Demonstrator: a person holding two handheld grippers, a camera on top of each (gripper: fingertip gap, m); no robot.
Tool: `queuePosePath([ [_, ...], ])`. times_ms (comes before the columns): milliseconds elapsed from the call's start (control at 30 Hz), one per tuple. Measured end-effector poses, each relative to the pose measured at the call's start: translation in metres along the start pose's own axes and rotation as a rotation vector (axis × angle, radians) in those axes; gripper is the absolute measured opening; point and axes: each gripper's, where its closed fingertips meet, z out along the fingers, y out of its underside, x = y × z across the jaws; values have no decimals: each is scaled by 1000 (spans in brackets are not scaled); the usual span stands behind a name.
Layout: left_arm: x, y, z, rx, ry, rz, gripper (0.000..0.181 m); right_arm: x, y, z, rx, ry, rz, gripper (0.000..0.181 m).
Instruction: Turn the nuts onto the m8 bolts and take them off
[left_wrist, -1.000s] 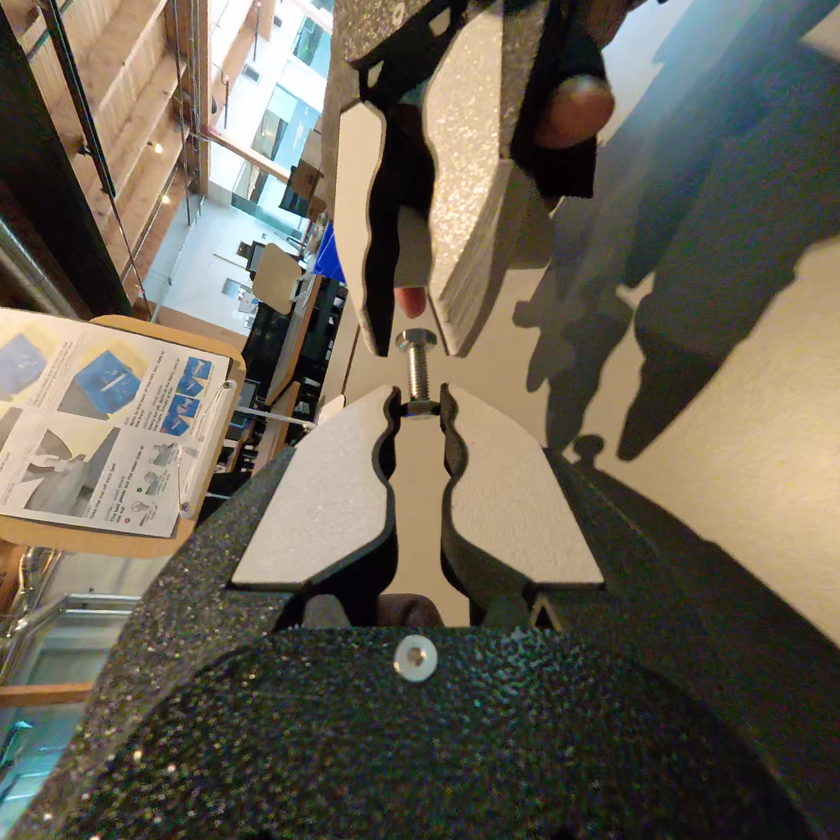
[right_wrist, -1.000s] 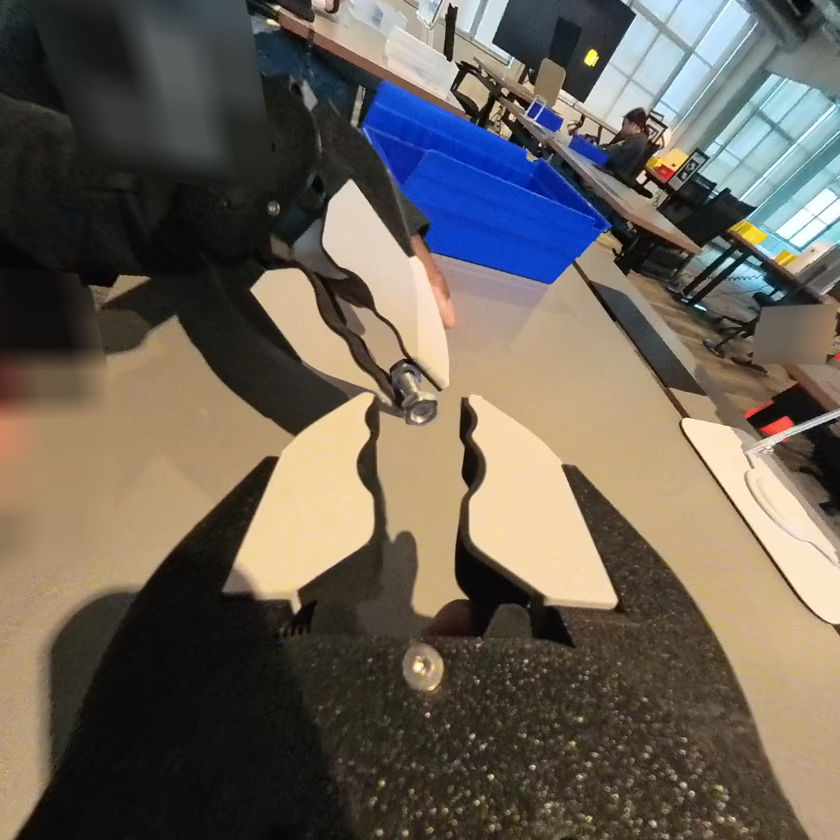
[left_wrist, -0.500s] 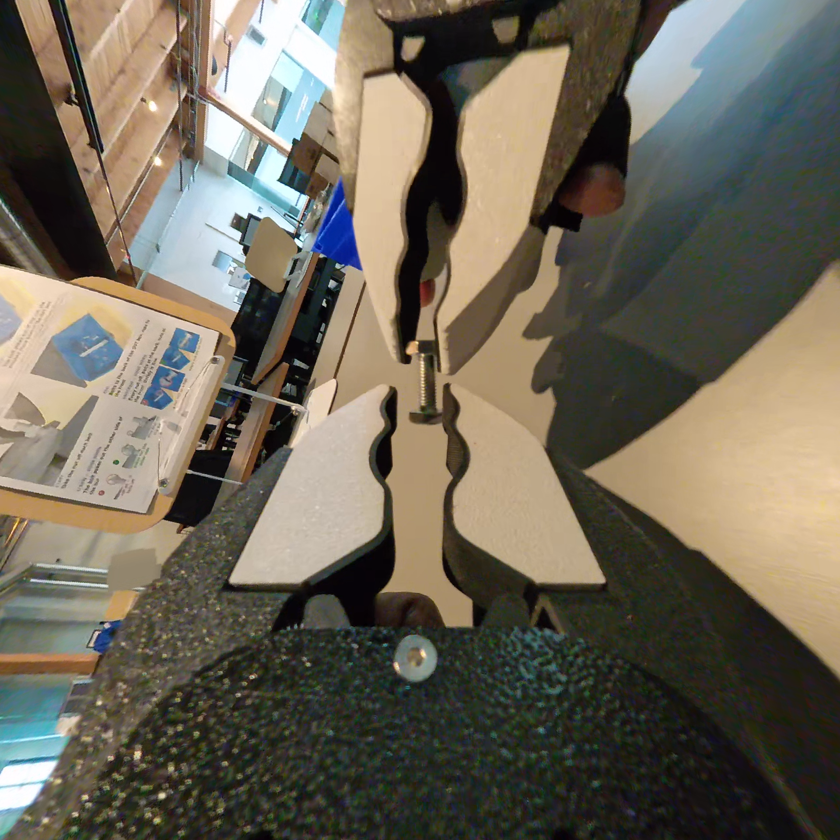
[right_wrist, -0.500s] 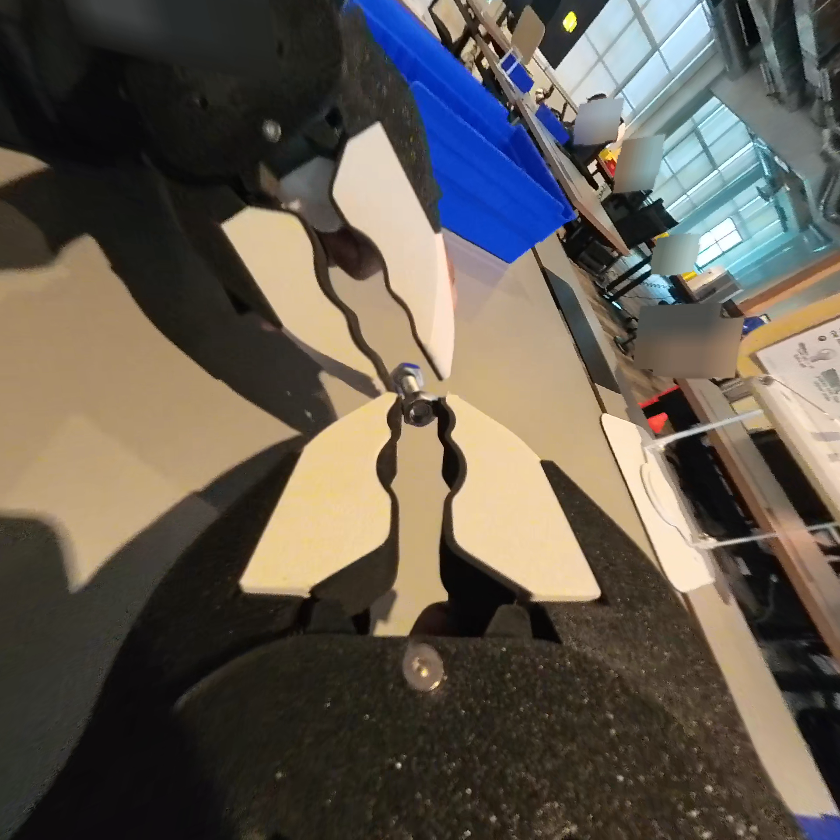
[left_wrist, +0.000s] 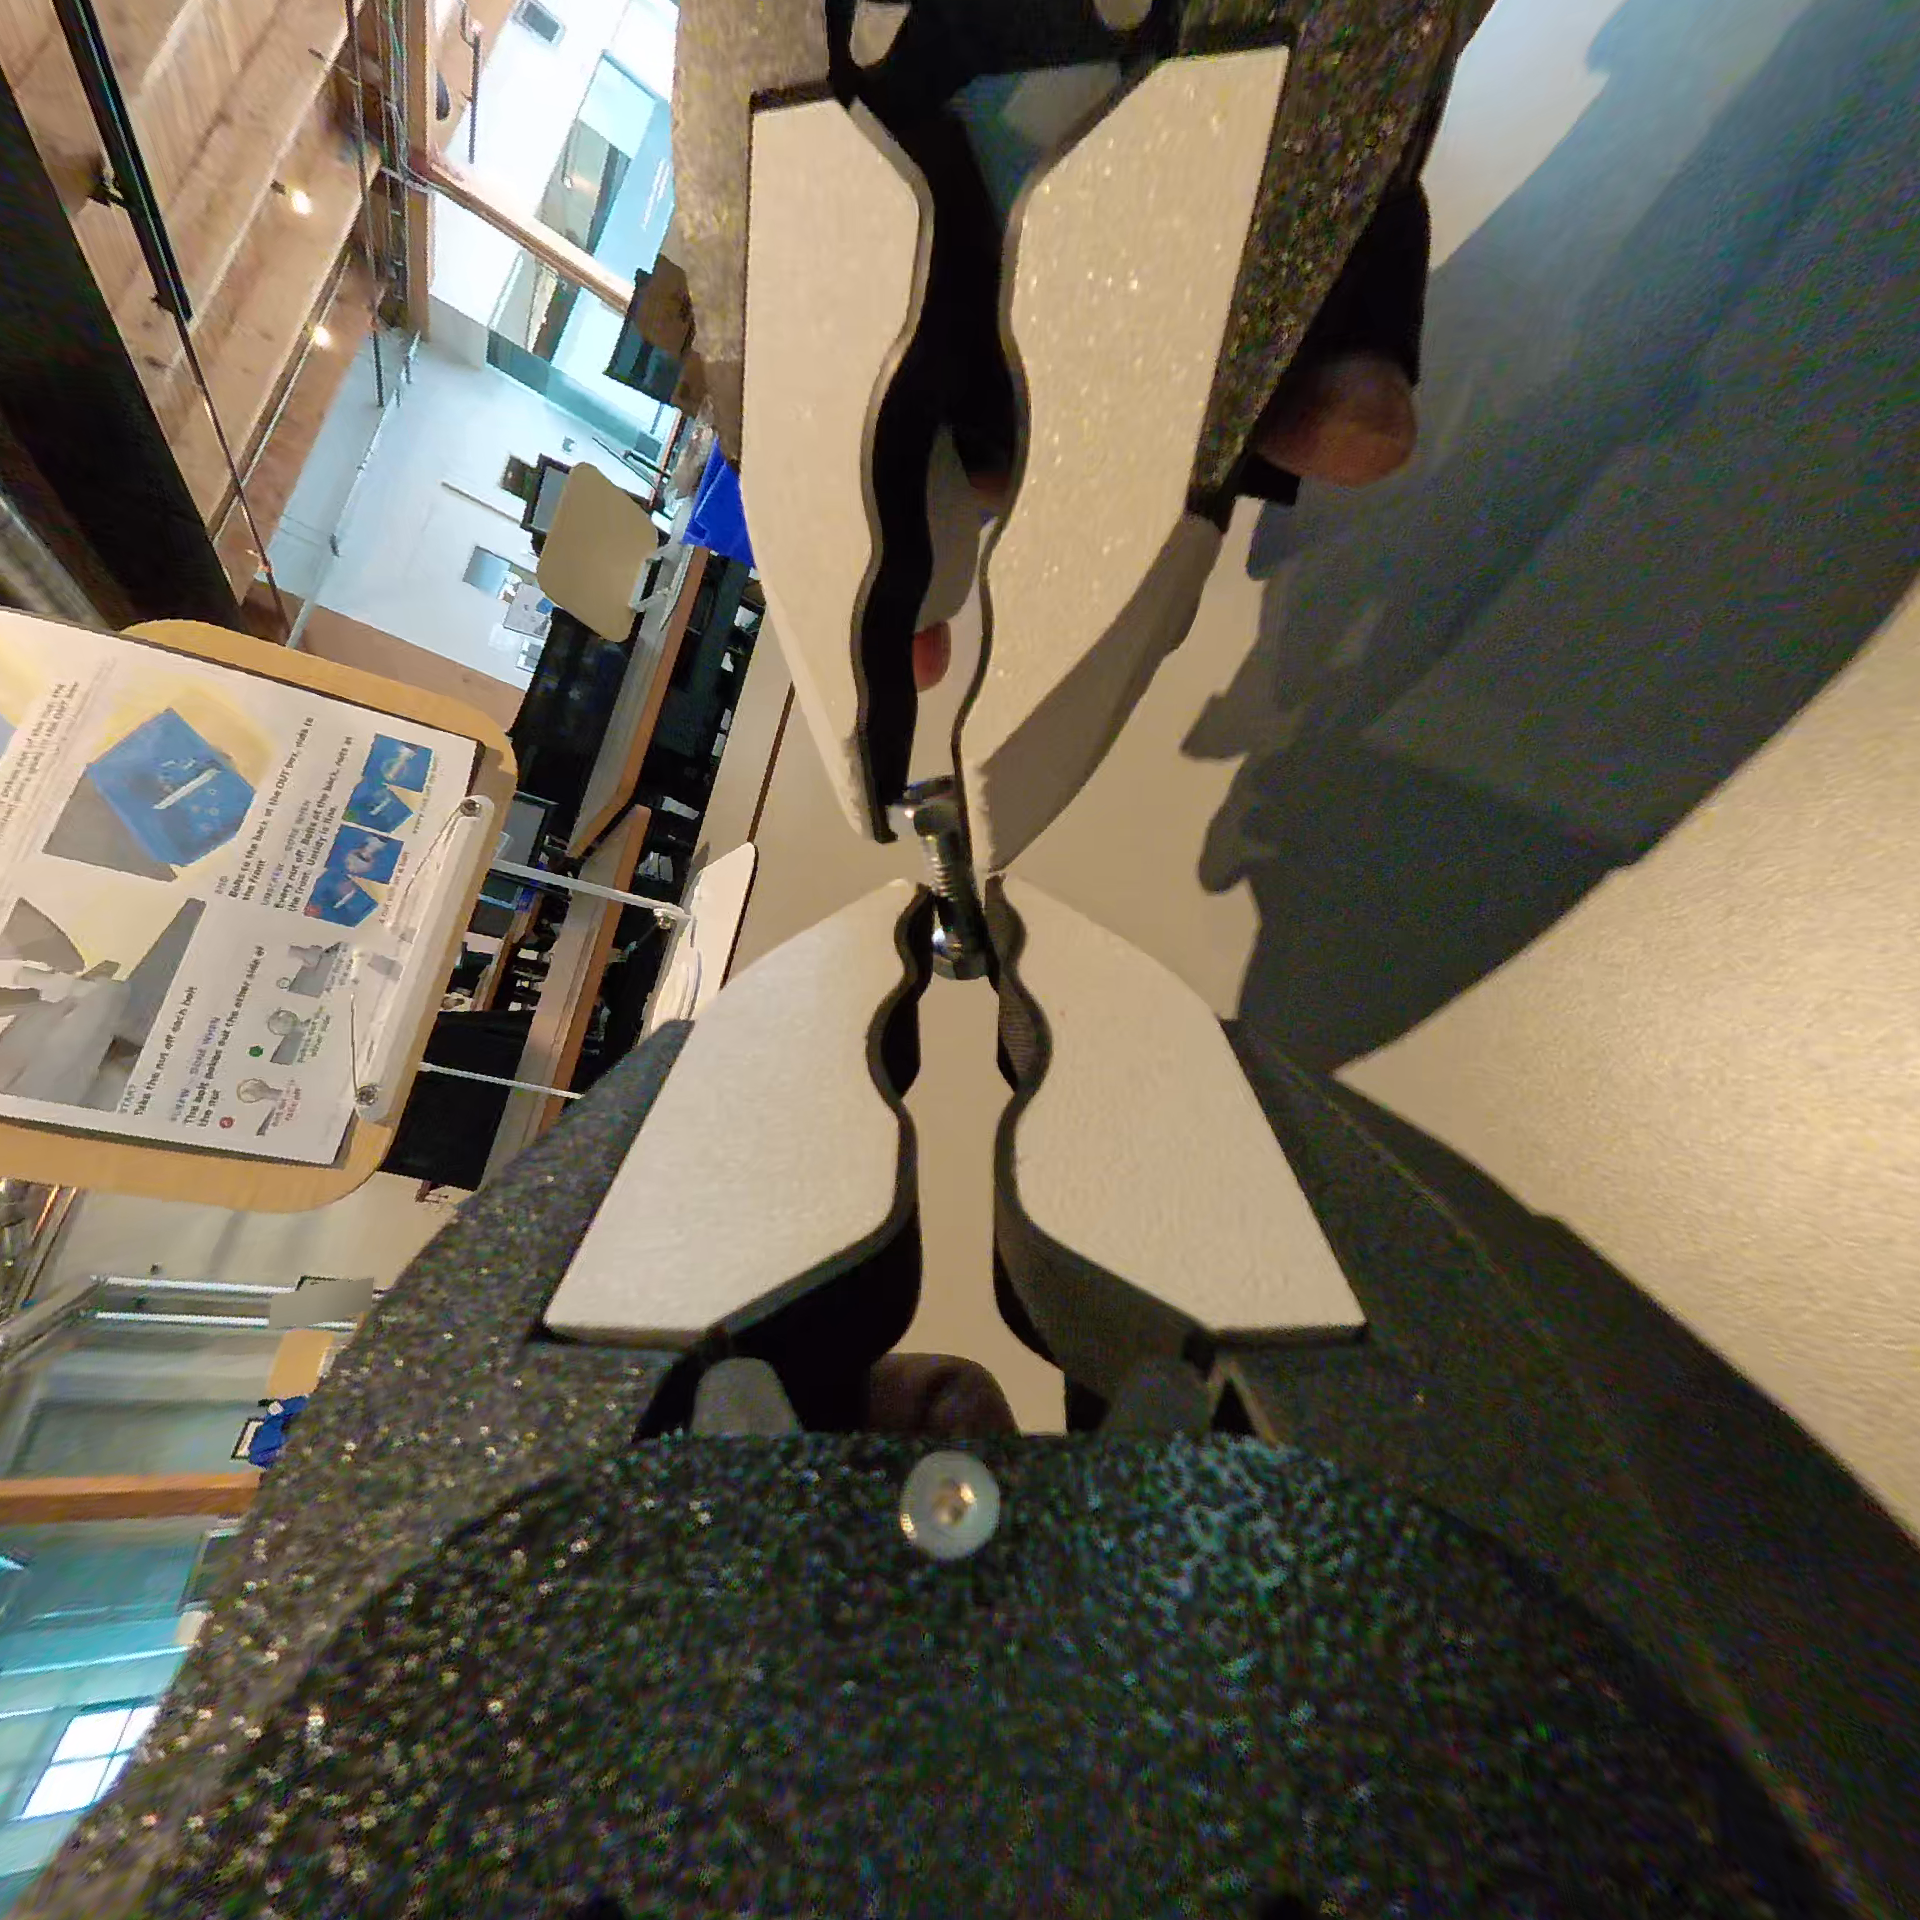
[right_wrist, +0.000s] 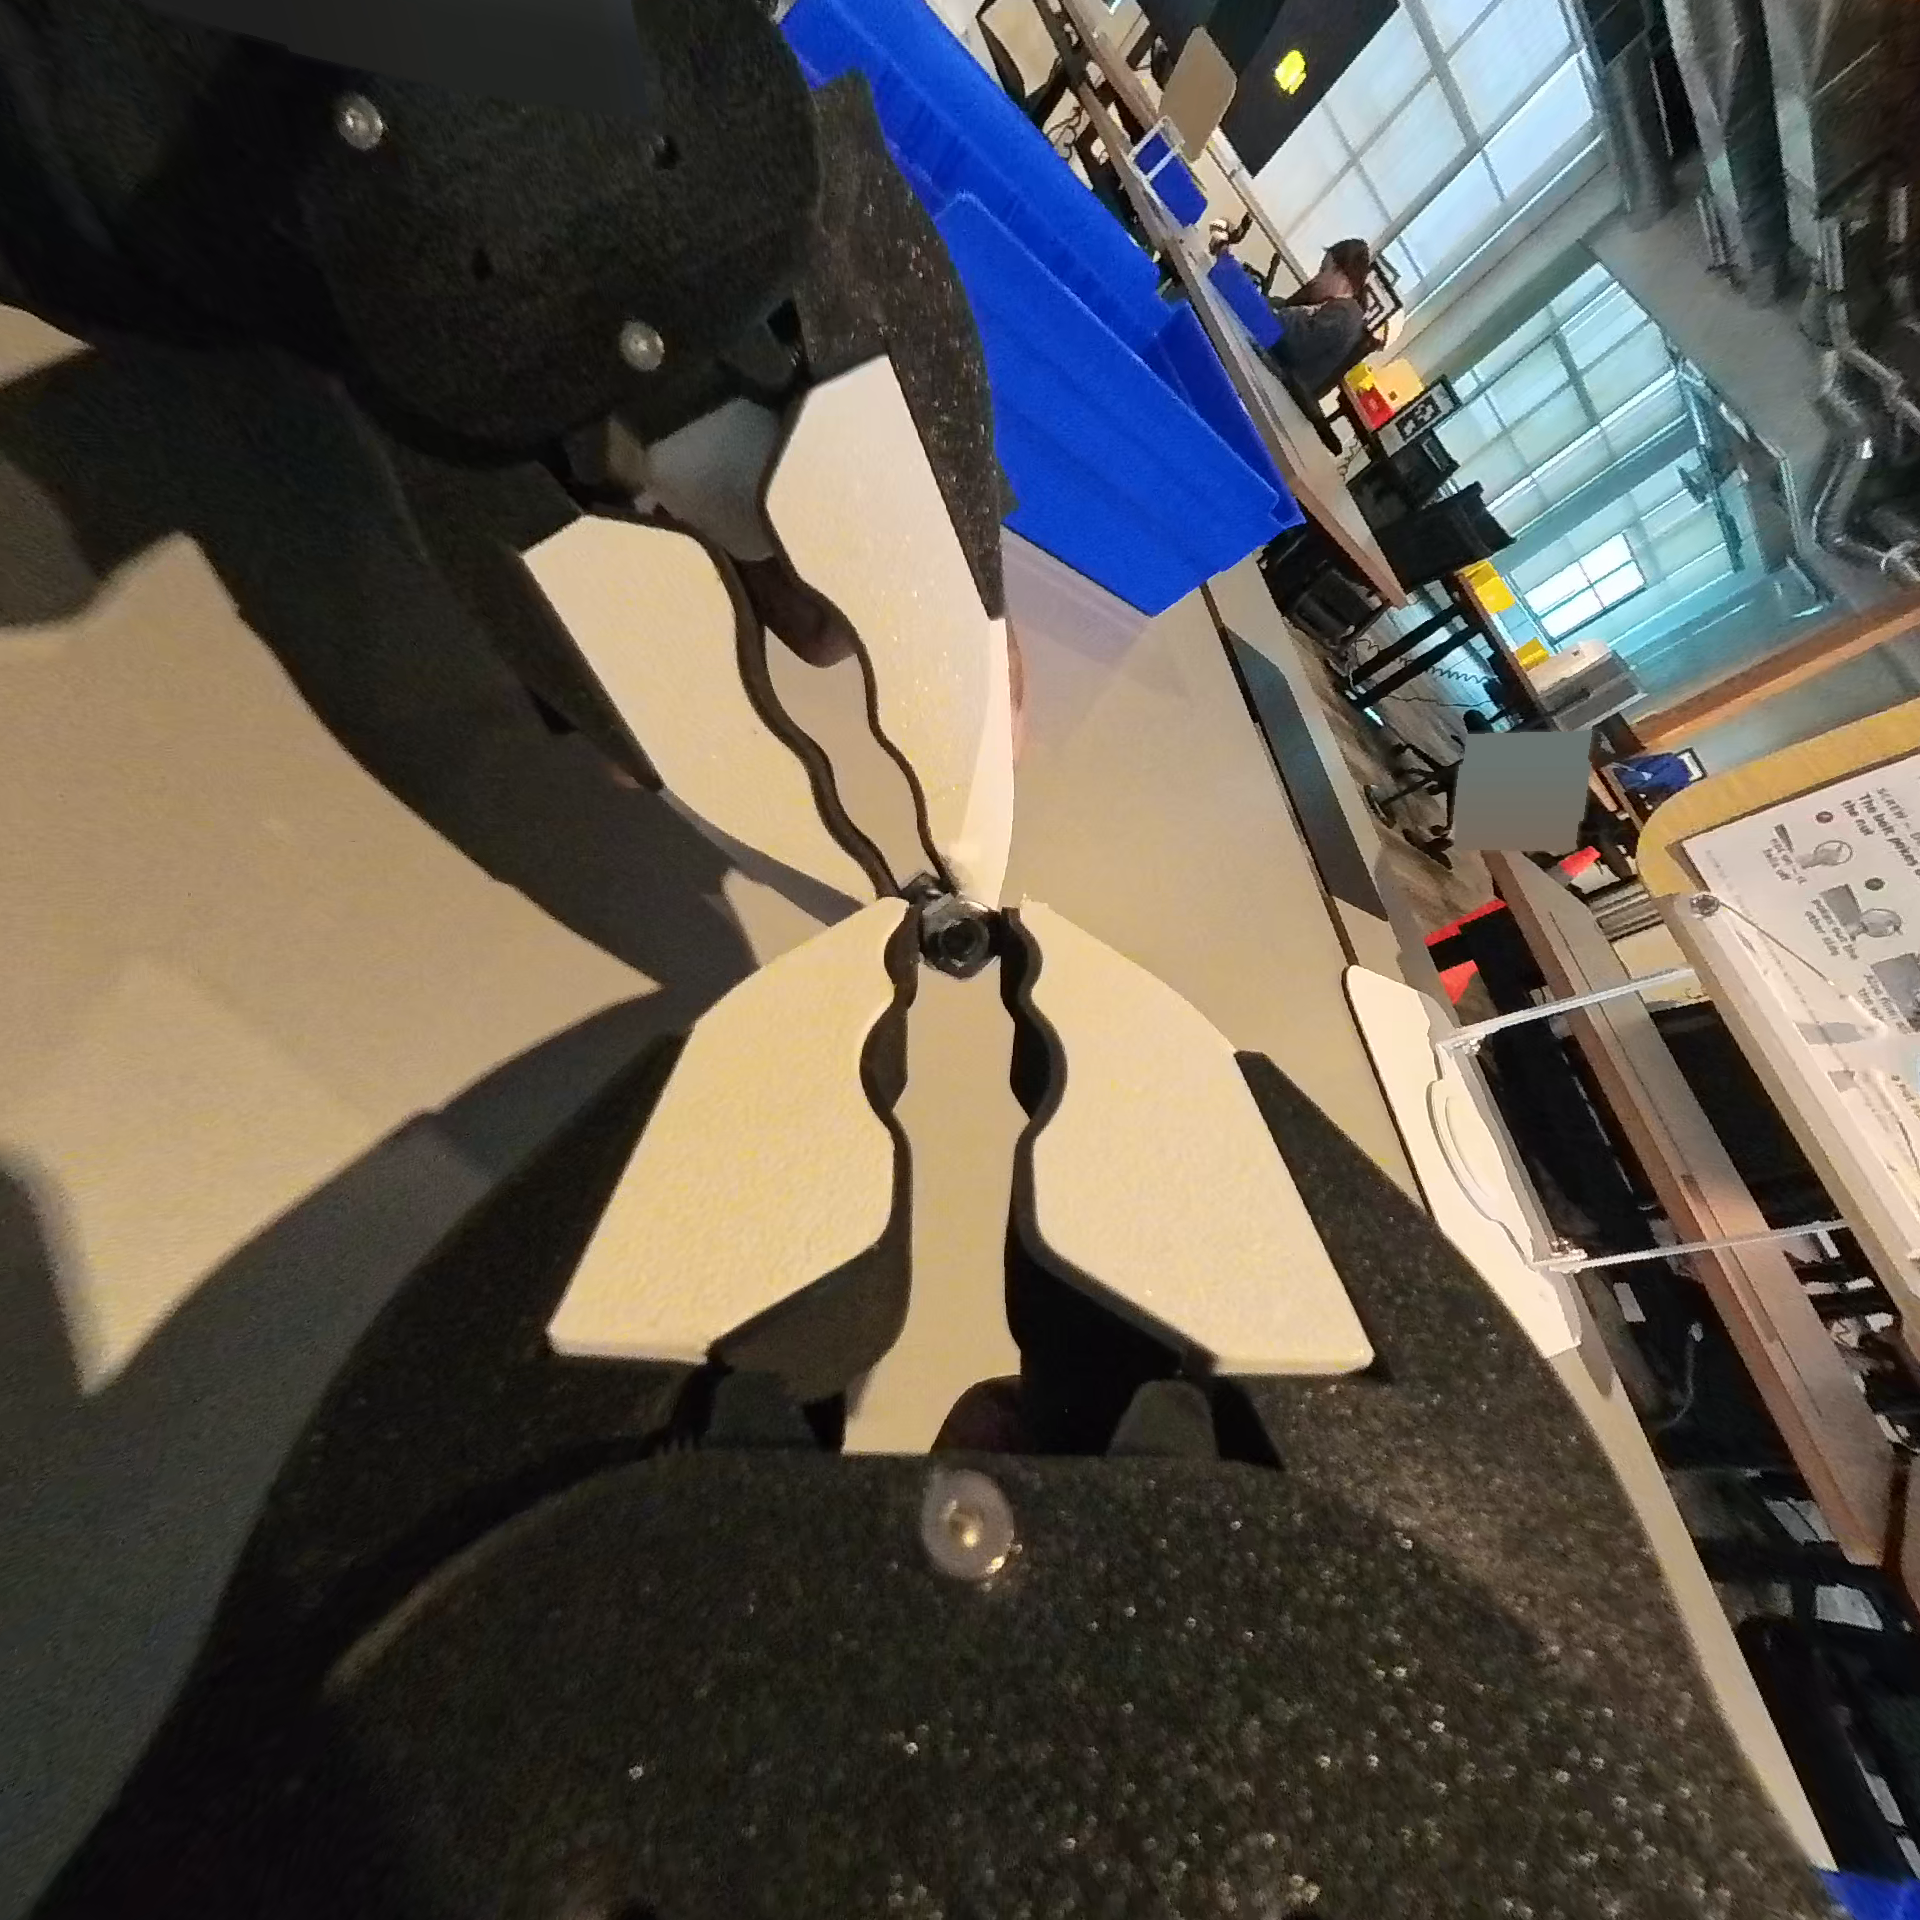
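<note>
Above the grey table (right_wrist: 260, 883), the left gripper (left_wrist: 951, 914) pinched the bolt (left_wrist: 948, 883) while the right gripper (right_wrist: 956, 925) clamped its nut (right_wrist: 954, 943), so the turning looked only partway done.

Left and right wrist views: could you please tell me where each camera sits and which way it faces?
Left wrist view: sits on the left gripper and looks along its fingers at the bolt and the opposing right gripper. A fingertip shows beside that gripper.
Right wrist view: sits on the right gripper and faces the nut and the left gripper, over the table.
Shared: both grippers, tip to tip, and the table.
</note>
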Motion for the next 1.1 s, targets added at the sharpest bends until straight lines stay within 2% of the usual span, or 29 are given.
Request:
queuePosePath([
  [400,-3,-1,-2,-3,19,-59,8,-1,-3,0,33,0,3,15],
  [533,-10,1,-1,-32,-52,8,7,-5,1,-1,37,-42,62,40],
  [600,-14,1,-2,-37,-90,41,7,-5,4,-2,31,-66,129,44],
  [800,-18,2,-2,-71,-163,182,7,1,3,-4,52,-97,303,37],
  [933,-15,2,0,-88,-163,234,7,0,2,-2,41,-90,303,34],
  [1033,-13,1,0,-85,-159,250,7,1,5,2,8,-72,287,18],
  [1100,-11,2,1,-89,-143,254,7,-2,5,3,0,-69,235,16],
])
